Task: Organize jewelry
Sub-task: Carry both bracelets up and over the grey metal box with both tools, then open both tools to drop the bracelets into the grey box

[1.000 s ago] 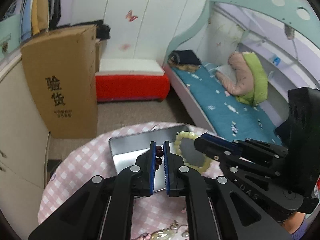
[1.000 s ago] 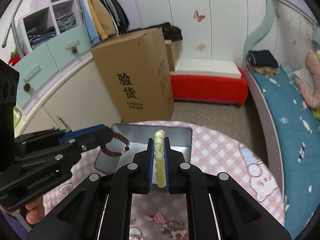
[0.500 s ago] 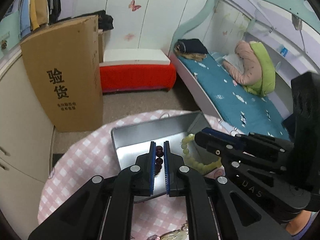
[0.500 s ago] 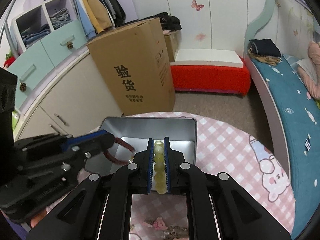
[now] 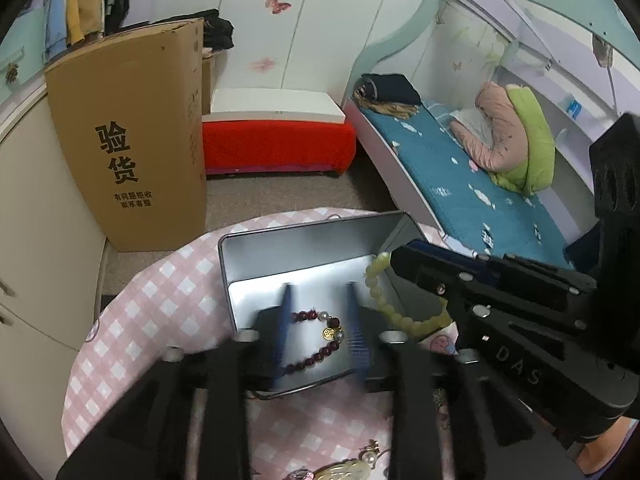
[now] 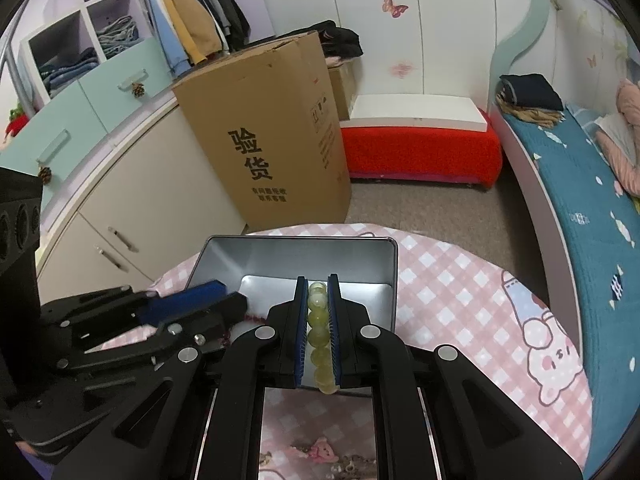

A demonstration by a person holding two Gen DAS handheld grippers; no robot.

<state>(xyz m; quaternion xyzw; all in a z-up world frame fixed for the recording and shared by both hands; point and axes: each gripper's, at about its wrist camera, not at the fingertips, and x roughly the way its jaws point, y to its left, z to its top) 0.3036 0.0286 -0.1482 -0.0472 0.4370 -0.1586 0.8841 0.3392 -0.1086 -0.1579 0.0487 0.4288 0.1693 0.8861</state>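
Note:
An open metal tin (image 5: pixel 304 240) stands on the pink checked table. In the left wrist view a dark red bead bracelet (image 5: pixel 320 344) with a gold charm lies on the tin's floor. My left gripper (image 5: pixel 319 296) hangs over it, its jaws opening, and the pads are clear of the beads. My right gripper (image 6: pixel 318 284) is shut on a pale green bead bracelet (image 6: pixel 318 320) over the tin (image 6: pixel 296 256). The same green bracelet (image 5: pixel 384 304) hangs from the right gripper (image 5: pixel 404 258) at the tin's right side. From the right wrist, the left gripper (image 6: pixel 230 298) shows at the left.
More jewelry lies on the checked cloth near me (image 5: pixel 344 470), also seen as small pieces (image 6: pixel 320 456) under the right gripper. A tall cardboard box (image 6: pixel 272 140) stands on the floor behind the table, a red bench (image 6: pixel 420 152) beyond it, and a bed (image 5: pixel 460 192) to the right.
The left jaws have parted and the dark red bracelet now lies on the tin's floor. Both grippers have come closer to the tin. The right stays shut on the green bracelet.

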